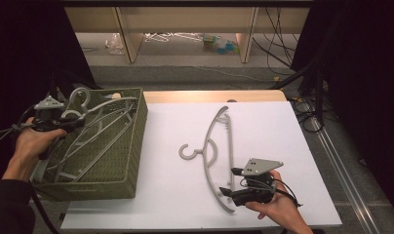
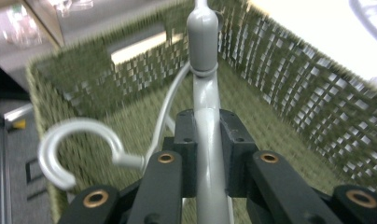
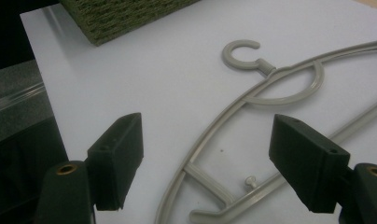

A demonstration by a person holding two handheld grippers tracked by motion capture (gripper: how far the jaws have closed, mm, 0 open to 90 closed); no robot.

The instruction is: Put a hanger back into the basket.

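- Basket [image 1: 118, 165]: woven green basket at the left edge of the white table [image 1: 283, 126], open side up, with several grey hangers piled inside.
- Left gripper [image 1: 73, 121]: held in the person's left hand [image 1: 31, 144] over the basket's far left corner; its jaws are clamped on the grey hanger [image 1: 95, 114] they carry.
- Left gripper view: the black pads [image 2: 228, 154] press on either side of the held hanger's arm [image 2: 207, 154], which runs straight up the middle of the frame; the hanger's hook [image 2: 77, 149] curls to the left, and the basket's woven wall [image 2: 289, 93] lies behind (the weave is blurred).
- Right gripper [image 1: 229, 183]: held in the person's right hand [image 1: 278, 207] near the table's near edge, its jaws standing wide apart and gripping nothing.
- Table hanger [image 1: 215, 151]: pale grey hanger lying flat on the white table, well apart from the basket, its hook pointing towards the basket and its near end just beside the right gripper.
- Right gripper view: the two black pads [image 3: 119, 156] stand on either side of the table hanger's lower arm [image 3: 210, 140], clear of it (whether the pads rest on the tabletop cannot be told); a corner of the basket [image 3: 116, 16] shows at top left.
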